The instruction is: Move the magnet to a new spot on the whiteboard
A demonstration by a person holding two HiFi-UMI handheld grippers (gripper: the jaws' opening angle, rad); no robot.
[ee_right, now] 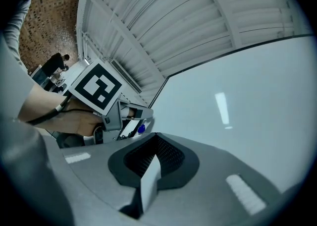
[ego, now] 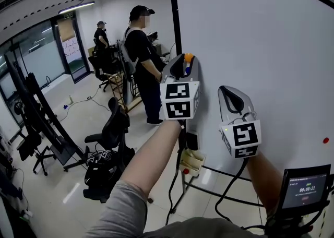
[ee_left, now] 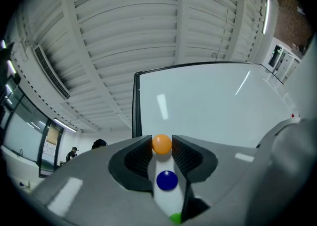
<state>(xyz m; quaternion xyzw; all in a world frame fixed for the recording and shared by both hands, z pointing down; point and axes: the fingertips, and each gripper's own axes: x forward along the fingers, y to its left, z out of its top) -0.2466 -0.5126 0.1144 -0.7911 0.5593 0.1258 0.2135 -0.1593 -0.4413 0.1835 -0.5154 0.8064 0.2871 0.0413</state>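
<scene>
My left gripper (ego: 188,59) is raised next to the left edge of the whiteboard (ego: 261,38). It is shut on a round orange magnet (ee_left: 162,143), pinched between its fingertips. A blue magnet (ee_left: 167,180) and a green one (ee_left: 175,216) sit further back in the gap between the jaws. The orange magnet (ego: 188,56) and the blue magnet (ego: 187,70) also show in the head view. My right gripper (ego: 232,92) is lower and to the right, in front of the board. It looks shut with nothing in it (ee_right: 157,145). A small red magnet (ego: 325,140) sticks to the board at the far right.
A person in black (ego: 142,49) stands at a desk left of the board, another person (ego: 100,36) further back. Black office chairs (ego: 107,143) and stands crowd the floor at the left. A timer screen (ego: 305,187) sits at the bottom right.
</scene>
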